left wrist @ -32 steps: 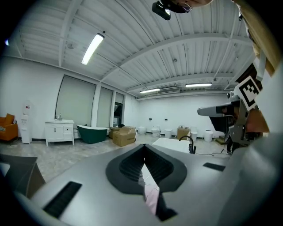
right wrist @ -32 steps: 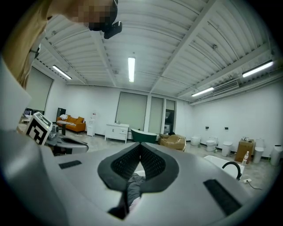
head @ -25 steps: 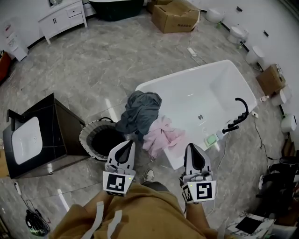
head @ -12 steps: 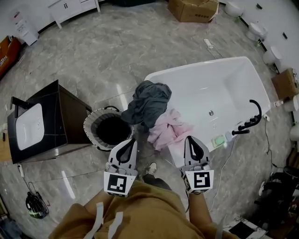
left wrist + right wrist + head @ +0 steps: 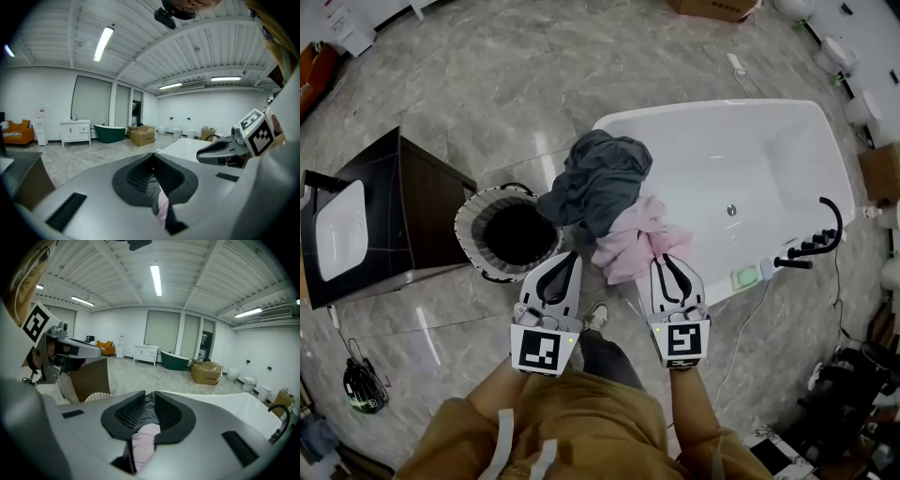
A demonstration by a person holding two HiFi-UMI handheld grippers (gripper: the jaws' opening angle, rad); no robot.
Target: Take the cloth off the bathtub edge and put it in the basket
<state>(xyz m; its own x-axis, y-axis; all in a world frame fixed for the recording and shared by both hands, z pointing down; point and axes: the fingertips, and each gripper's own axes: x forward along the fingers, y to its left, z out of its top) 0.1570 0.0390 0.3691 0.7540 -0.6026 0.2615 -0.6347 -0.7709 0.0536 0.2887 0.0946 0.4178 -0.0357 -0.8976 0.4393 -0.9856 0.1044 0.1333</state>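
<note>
Head view: grey cloth [image 5: 600, 178] and pink cloth [image 5: 633, 246] are heaped on the tub's [image 5: 769, 141] near corner. Basket [image 5: 465, 230] stands on the floor just left of them.

Right gripper [image 5: 661, 262] is at the pink cloth. Its fingers are a crack apart and have just been opening, nothing between them yet. Left gripper [image 5: 571, 256] has its fingers closed, empty.

To do it well: open wider, bite deep into the folds, lift clear of the rim, then swing left.

Floor between tub and basket is open. Cabinet [image 5: 422, 206] crowds the basket's far side, so drop from above.
</note>
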